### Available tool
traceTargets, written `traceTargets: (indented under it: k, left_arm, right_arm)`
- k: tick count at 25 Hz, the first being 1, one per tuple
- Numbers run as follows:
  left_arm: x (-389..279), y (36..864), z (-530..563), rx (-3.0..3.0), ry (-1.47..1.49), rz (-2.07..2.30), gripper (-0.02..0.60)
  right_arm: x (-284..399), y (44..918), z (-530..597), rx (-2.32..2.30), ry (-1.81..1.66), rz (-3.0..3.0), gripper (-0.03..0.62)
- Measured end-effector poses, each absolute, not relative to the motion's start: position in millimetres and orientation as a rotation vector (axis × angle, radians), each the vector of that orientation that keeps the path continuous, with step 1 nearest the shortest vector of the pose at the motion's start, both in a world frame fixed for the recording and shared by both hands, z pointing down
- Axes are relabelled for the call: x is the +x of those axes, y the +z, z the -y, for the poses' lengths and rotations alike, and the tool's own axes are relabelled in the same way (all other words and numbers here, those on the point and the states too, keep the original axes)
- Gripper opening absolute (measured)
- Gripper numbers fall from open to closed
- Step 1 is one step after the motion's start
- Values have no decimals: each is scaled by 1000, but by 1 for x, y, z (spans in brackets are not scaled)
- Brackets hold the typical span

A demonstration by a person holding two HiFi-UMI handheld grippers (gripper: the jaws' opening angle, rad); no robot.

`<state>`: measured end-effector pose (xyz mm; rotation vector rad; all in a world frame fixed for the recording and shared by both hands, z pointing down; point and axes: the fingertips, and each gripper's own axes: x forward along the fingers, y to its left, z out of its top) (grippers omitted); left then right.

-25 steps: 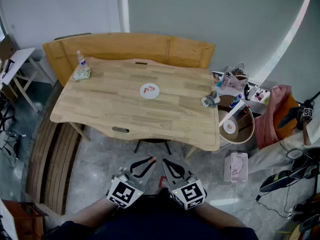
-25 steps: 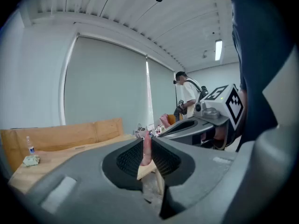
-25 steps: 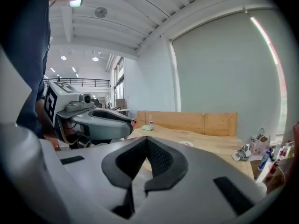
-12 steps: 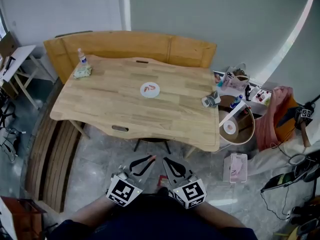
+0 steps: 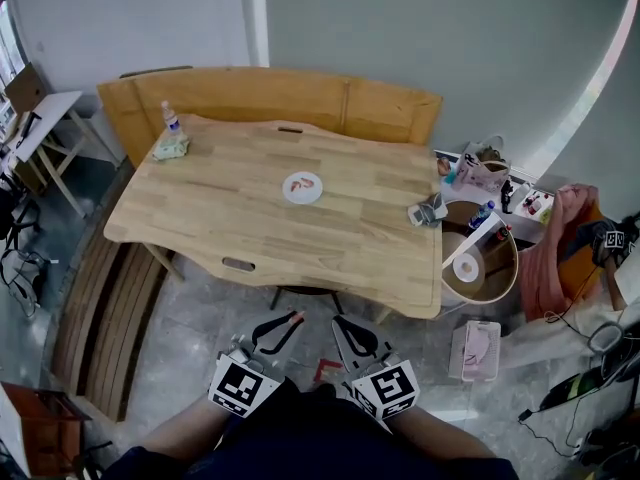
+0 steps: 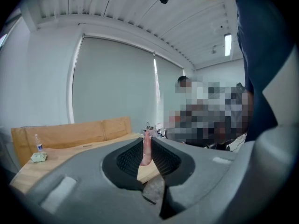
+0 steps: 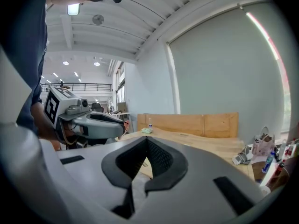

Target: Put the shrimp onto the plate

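Note:
A small white plate (image 5: 302,187) sits near the middle of the wooden table (image 5: 230,218), with an orange shrimp (image 5: 300,182) on it. Both grippers hang low in front of my body, well short of the table's near edge. My left gripper (image 5: 295,317) is shut on a pink shrimp (image 6: 146,149), which stands upright between its jaws. In the head view the pink tip shows at the left gripper's fingertips. My right gripper (image 5: 337,320) is shut with nothing in it, close beside the left. In the right gripper view its jaws (image 7: 145,141) meet and the left gripper (image 7: 88,122) shows alongside.
A small bottle (image 5: 171,120) and a green cloth (image 5: 171,148) are at the table's far left corner. A crumpled grey object (image 5: 428,211) lies at its right edge. A round tub (image 5: 480,263) and clutter stand on the floor to the right. A wooden bench (image 5: 270,93) backs the table.
The head view has shifted a little, so the table sits slightly lower and to the right in the picture. Both grippers keep their pose, the left still shut on the shrimp.

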<state>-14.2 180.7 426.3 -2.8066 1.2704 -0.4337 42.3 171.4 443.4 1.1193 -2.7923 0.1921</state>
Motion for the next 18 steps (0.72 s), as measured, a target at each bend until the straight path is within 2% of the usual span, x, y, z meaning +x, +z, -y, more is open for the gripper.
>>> traceTargets:
  k: [8, 18]
  left_arm:
    - [-24, 431, -136, -2802, -414, -1299, 60]
    - [-60, 425, -22, -2825, -397, -1193, 60]
  right_arm:
    - [39, 455, -131, 1113, 221, 2769, 9]
    - [2, 454, -31, 1199, 247, 2704, 9]
